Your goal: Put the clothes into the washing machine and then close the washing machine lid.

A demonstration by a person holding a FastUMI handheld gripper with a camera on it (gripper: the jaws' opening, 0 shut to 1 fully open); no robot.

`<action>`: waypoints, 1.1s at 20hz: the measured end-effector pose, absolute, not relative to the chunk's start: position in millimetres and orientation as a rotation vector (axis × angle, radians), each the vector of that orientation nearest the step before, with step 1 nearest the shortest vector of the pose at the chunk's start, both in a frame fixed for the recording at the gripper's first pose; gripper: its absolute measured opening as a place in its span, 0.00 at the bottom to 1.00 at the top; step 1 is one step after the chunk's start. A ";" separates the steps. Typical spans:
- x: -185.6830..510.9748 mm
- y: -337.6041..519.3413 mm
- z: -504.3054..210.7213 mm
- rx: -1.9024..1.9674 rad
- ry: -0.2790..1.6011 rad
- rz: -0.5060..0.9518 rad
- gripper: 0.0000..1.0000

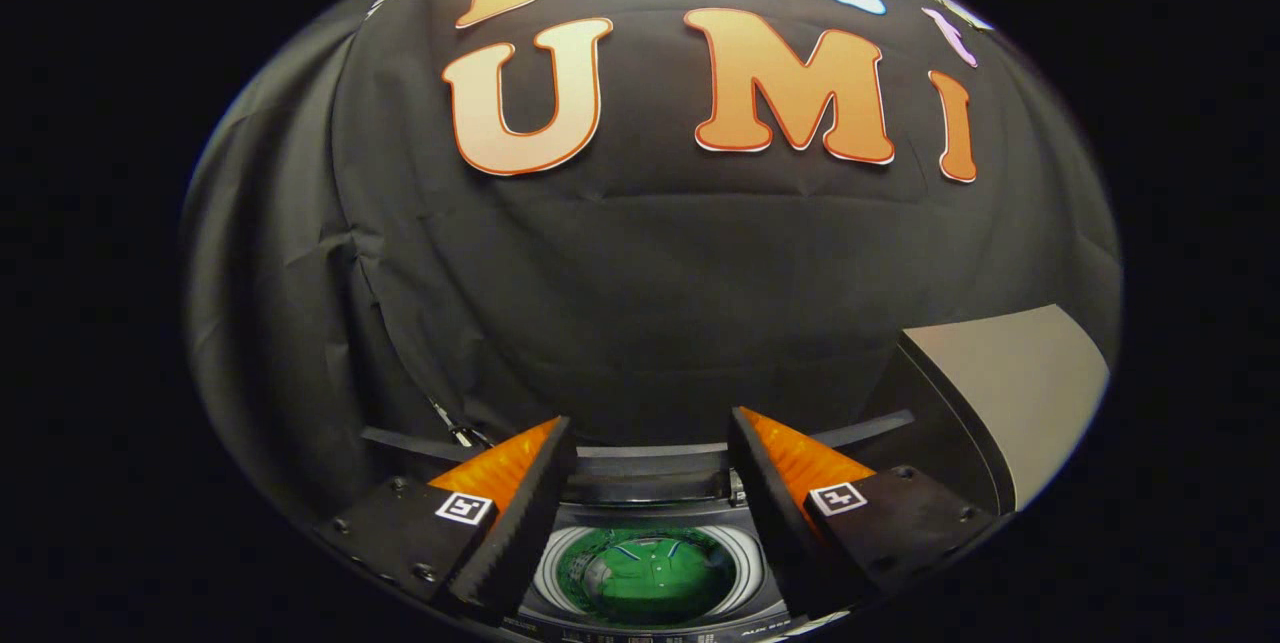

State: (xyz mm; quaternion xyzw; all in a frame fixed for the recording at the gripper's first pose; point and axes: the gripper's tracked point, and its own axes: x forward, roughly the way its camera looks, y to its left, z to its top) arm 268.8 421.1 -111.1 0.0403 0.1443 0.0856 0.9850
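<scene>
Green clothes already lie inside the washing machine drum; the claw hovers above, spread and empty, presumably freed for the raised lid.

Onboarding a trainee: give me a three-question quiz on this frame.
1. True or false: green clothes lie inside the washer drum.
2. The gripper fingers are: A) open, holding nothing; B) shut on the clothes; C) shut on the lid.
3. Fill in: the washer's opening shows ____ the two fingers.

Key: 1 true; 2 A; 3 between.
</scene>
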 end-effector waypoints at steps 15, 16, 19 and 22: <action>229.8 415.4 -178.8 0.121 0.351 0.165 0.99; 227.9 413.2 -191.4 0.133 0.372 0.162 0.99; 219.8 413.5 -222.7 0.154 0.443 0.161 0.98; 213.9 407.9 -248.9 0.144 0.495 0.159 0.98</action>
